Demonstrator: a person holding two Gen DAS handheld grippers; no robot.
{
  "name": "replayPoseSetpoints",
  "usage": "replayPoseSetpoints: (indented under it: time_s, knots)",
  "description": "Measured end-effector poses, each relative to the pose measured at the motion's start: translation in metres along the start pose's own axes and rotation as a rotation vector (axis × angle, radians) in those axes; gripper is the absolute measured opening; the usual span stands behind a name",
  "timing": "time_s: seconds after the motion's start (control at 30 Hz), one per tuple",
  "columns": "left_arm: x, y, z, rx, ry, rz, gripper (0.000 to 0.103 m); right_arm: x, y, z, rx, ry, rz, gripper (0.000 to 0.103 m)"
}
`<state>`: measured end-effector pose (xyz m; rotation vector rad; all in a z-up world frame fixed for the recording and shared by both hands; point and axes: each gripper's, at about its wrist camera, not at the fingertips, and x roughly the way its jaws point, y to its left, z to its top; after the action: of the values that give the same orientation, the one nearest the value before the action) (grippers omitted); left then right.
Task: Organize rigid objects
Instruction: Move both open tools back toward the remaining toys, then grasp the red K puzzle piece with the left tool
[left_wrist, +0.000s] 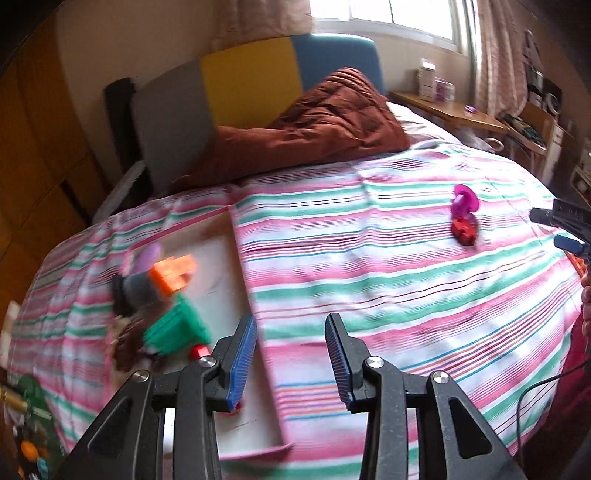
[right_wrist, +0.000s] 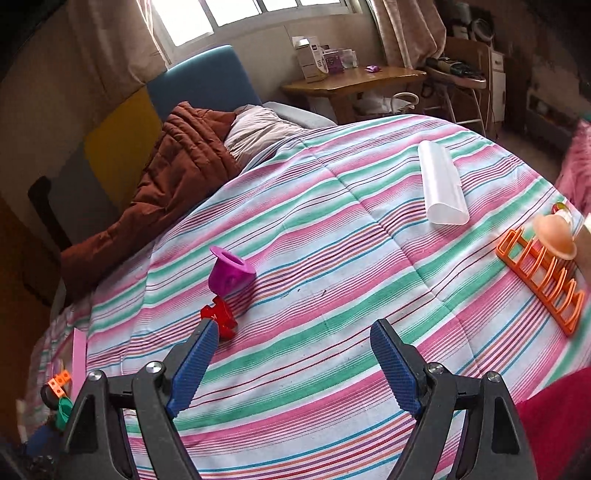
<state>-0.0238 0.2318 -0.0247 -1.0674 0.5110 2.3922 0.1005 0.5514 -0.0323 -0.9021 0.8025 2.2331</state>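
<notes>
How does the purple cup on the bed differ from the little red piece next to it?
The purple cup is rounded and hollow with a flared rim; the red piece is flat with notched, jagged edges. The cup stands taller and bulkier; the red piece lies low. Both are small plastic things resting on the striped bedspread.

We look from the left wrist camera steeply down along its jaws, close above the striped bed (left_wrist: 369, 288), facing the headboard (left_wrist: 251, 85) and window. From the right wrist camera we look likewise, from farther right, toward the wooden counter (right_wrist: 354, 83). Both views share the bedspread's middle, where the purple cup (left_wrist: 463, 197) (right_wrist: 231, 273) and red piece (left_wrist: 463, 229) (right_wrist: 219, 317) lie.
</notes>
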Motion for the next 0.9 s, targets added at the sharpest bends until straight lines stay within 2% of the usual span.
replayPoseSetpoints:
  time_s: [0.47, 0.9]
  knots:
    - [0.055, -0.073, 0.039, 0.112, 0.025, -0.144, 0.039, -0.005, -0.006, 0.004, 0.049, 0.01, 0.048, 0.086]
    - [0.104, -0.132, 0.077, 0.149, 0.069, -0.305, 0.039, -0.004, -0.025, 0.01, 0.147, 0.025, 0.047, 0.086]
